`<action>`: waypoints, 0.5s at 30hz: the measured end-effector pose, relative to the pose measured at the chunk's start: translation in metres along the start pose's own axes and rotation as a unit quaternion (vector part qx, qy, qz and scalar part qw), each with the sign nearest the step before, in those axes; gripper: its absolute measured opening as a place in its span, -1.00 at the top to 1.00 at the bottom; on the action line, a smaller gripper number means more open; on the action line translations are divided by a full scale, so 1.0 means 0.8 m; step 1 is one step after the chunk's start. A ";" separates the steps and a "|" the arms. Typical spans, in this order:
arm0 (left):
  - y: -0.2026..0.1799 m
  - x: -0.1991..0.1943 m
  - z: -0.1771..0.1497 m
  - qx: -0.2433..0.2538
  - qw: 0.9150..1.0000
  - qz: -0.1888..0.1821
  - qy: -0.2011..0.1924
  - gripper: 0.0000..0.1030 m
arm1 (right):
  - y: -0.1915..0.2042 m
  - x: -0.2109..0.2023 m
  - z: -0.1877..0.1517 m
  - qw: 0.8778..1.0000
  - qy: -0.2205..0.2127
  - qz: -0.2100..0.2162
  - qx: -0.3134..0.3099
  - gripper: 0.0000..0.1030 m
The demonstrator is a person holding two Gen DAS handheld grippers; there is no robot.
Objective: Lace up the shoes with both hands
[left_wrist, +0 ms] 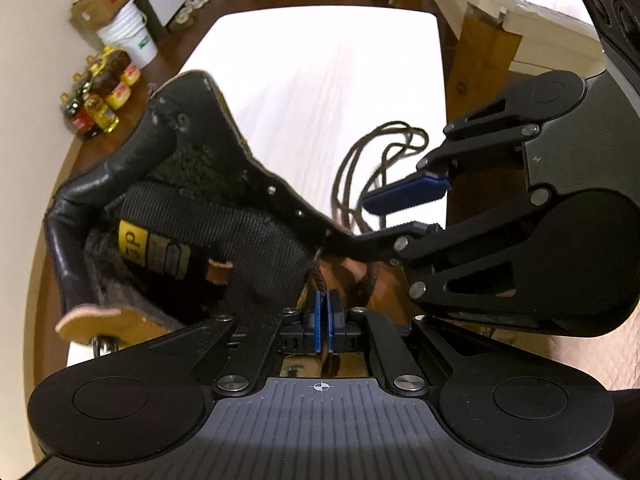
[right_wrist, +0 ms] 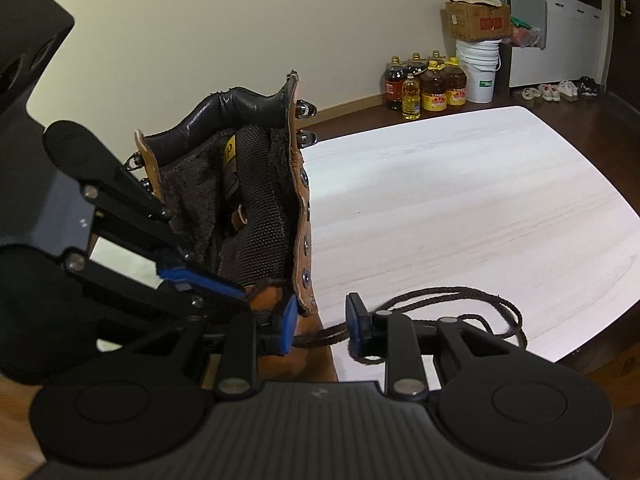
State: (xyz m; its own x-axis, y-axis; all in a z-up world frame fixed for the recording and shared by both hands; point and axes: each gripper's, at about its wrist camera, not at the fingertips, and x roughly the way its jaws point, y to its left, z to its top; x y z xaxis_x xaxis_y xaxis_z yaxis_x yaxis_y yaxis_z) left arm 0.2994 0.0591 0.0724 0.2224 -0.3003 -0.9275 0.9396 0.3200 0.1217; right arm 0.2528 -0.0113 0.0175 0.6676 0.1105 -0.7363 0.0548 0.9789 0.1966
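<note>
Left claw (left_wrist: 321, 312) pinches the brown lace (right_wrist: 460, 294) over the boot (right_wrist: 240, 200), holding it taut; right claw (right_wrist: 320, 326), spread, straddles the strand at the boot's four o'clock.

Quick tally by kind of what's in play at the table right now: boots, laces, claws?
Boot: 1
Brown lace: 1, as far as the loops show
Claws: 2 (left claw, right claw)
Total: 4
</note>
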 end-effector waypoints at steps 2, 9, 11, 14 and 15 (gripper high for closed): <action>0.000 0.000 0.001 0.007 1.000 -0.004 -0.003 0.94 | -0.006 -0.001 -0.001 1.000 0.004 0.011 0.010 0.45; -0.002 -0.009 -0.008 0.004 1.000 -0.011 -0.019 0.94 | -0.019 -0.002 -0.006 0.999 0.013 0.003 0.033 0.49; -0.001 -0.010 -0.011 -0.005 1.000 -0.012 -0.026 0.94 | -0.026 -0.003 -0.005 0.999 0.013 0.004 0.046 0.49; 0.002 -0.011 -0.011 -0.015 0.999 -0.011 -0.032 0.94 | -0.029 -0.005 -0.005 0.999 0.015 0.007 0.046 0.49; 0.003 -0.012 -0.012 -0.016 0.999 -0.010 -0.031 0.94 | -0.028 -0.006 -0.005 0.999 0.015 0.013 0.041 0.49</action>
State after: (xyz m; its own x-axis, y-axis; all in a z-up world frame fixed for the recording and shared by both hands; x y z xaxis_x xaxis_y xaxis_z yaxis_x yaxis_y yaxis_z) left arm 0.2969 0.0712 0.0784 0.2215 -0.3621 -0.9055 0.9349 0.3428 0.0916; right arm 0.2452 -0.0328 0.0143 0.6477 0.1411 -0.7487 0.1001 0.9584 0.2673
